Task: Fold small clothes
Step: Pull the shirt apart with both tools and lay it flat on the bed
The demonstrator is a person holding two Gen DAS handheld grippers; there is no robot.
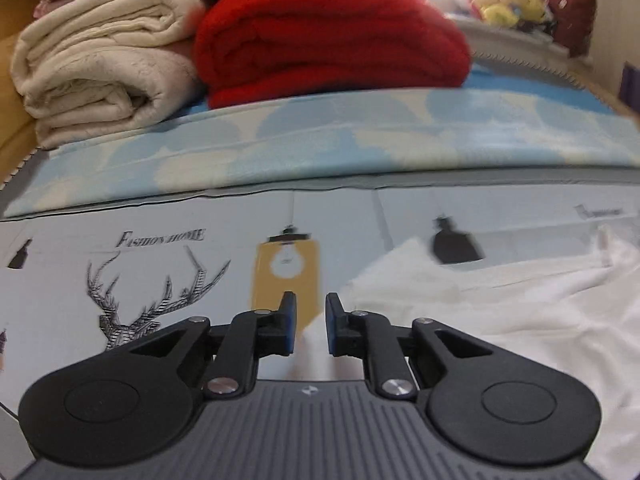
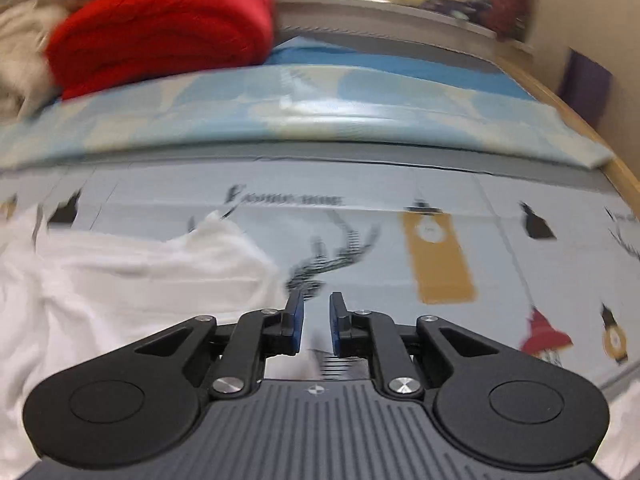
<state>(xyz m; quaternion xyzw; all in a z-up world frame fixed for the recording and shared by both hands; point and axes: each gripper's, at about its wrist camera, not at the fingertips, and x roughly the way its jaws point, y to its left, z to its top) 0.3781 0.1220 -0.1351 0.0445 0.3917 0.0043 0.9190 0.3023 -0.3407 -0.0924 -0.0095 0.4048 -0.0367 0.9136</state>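
1. Pale blue bedsheet printed with antlered deer heads, lamps and the words "FASHION HOME" spreads under both of my tools.
2. Beyond it a folded cloud-print cover runs across the bed, with a red blanket and a cream blanket stacked behind it.
3. Soft toys sit on a ledge by the bright window.
4. My left gripper hovers over the sheet with its blue-padded jaws parted by a narrow gap and nothing between them.
5. My right gripper is likewise parted a little, with nothing in it, above a deer print.
6. A white garment lies rumpled on the sheet, to the right of my left gripper and to the left of my right one, so it sits between the two.
7. Neither tool touches the garment as far as I can see; the right view is blurred.
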